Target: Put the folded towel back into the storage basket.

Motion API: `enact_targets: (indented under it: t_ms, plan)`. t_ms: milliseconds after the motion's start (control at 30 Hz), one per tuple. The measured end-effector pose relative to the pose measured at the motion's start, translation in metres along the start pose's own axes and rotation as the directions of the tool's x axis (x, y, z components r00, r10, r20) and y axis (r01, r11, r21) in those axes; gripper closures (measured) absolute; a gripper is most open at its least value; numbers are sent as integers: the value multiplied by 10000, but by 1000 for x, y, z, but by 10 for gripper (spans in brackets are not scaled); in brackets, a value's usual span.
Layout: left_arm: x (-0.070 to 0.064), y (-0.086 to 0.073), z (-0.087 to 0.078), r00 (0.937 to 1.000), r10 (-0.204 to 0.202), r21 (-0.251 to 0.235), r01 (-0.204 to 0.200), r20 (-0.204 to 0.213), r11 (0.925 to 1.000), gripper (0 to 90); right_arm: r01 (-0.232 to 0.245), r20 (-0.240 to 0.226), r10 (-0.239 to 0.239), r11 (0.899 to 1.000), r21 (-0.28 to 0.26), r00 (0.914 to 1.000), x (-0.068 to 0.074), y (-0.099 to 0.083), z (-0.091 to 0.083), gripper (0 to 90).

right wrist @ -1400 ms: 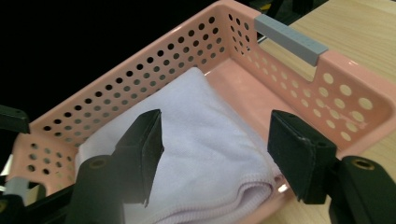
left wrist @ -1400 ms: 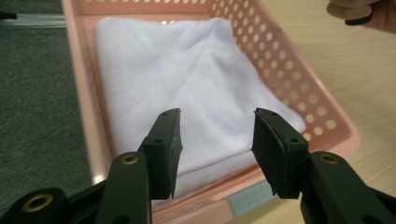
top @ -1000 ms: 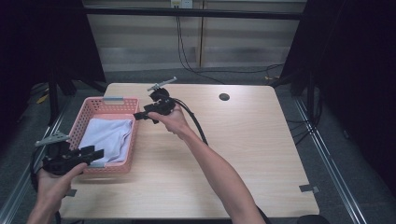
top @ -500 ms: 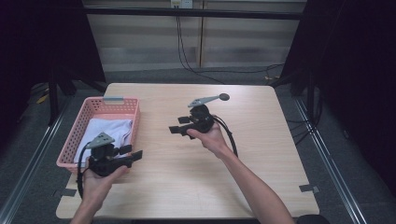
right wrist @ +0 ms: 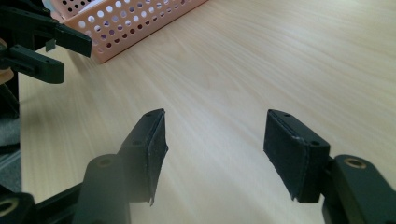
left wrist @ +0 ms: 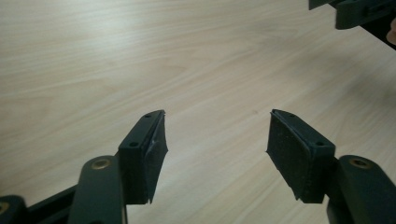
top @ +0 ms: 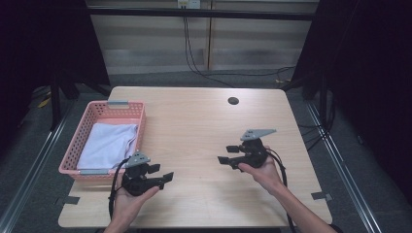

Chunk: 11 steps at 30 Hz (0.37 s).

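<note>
Nearest the person, the left hand-held gripper [top: 154,175] hovers over the front-left part of the table [top: 204,126], jaws spread apart with nothing between them, just bare wood showing in the left gripper view. A bit further in and off to the right, the right hand-held gripper [top: 232,154] is the same deal: jaws wide apart, empty, pointed leftward across the table.

Further back on the left edge sits the pink basket [top: 140,127], long axis running front to back, with a white cloth [top: 108,144] folded inside it. The cloth lies just behind and to the left of the left hand-held gripper, which is clearly the nearer one. The right one is well apart from it, so I'd guess left goes for any grab.
</note>
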<state>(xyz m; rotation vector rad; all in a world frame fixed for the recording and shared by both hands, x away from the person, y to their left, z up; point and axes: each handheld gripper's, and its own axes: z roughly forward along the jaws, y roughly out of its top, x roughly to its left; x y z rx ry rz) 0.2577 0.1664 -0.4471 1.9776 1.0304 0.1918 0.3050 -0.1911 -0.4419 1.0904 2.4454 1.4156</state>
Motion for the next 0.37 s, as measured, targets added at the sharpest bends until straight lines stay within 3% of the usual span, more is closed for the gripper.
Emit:
enact_targets:
  t_ms: [67, 100, 167, 200, 300, 367]
  plan:
    - [-6, -4, 4, 9998, 113, 6, -113, 136, 9999, 352, 11, 305, -13, 10000, 70, 9995, 2, -13, -10, 381]
    - [-8, -6, 6, 9997, 239, -3, -239, -7, 9997, 352, 77, 490, -79, 10000, 50, 9988, 3, -20, -14, 380]
    - [-10, -9, 9, 9997, 227, -11, -227, 29, 9997, 352, -128, 567, 119, 9998, 145, 9983, 3, -33, -20, 366]
    - [-11, -15, 14, 9986, 520, 88, -520, 80, 9986, 352, -244, 650, 245, 9997, -28, 9976, 2, -40, -23, 356]
    - [-13, -24, 20, 9987, 373, 565, -393, 359, 9976, 336, -324, 970, 324, 9995, -17, 9948, -2, -52, -28, 335]
    - [-14, -25, 21, 9981, 526, 638, -545, 310, 9965, 333, -451, 1085, 460, 9989, -110, 9930, -6, -57, -31, 329]
